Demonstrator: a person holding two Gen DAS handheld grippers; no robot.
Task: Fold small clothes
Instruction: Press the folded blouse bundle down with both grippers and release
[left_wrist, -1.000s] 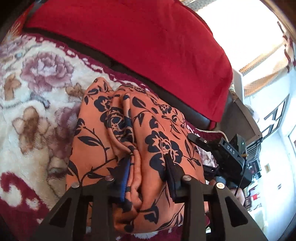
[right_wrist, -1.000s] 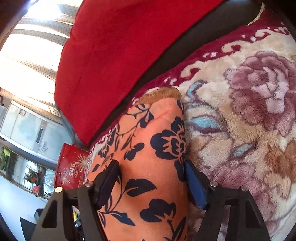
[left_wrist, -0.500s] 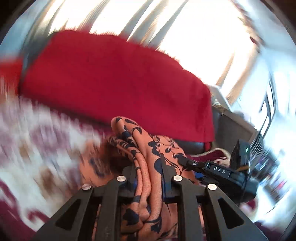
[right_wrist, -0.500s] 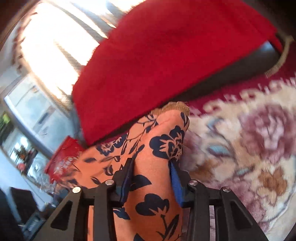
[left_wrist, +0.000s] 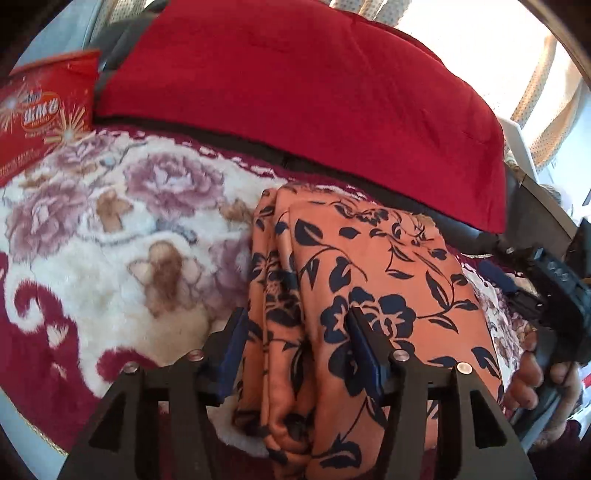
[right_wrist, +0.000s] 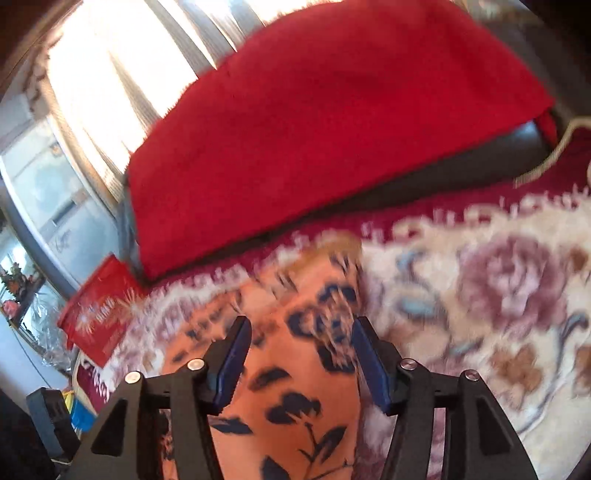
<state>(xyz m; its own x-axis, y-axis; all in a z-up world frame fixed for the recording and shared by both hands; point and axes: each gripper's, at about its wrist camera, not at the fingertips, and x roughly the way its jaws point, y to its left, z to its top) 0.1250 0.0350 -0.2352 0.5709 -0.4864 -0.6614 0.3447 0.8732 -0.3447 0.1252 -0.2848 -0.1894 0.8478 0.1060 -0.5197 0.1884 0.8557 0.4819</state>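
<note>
An orange garment with dark blue flowers lies folded in a long bundle on a flowered plush blanket. My left gripper is open, its jaws apart on either side of the bundle's left folds near its front end. My right gripper is open just above the other end of the garment, which looks blurred. The right gripper's body and the hand holding it show at the right edge of the left wrist view.
A big red cushion lies along the back on a dark sofa edge. A red printed bag sits at the left of the blanket. Bright curtained windows are behind.
Both grippers were shut on the garment and held it lifted half a second ago. Now the garment lies on the blanket and both pairs of jaws have opened.
</note>
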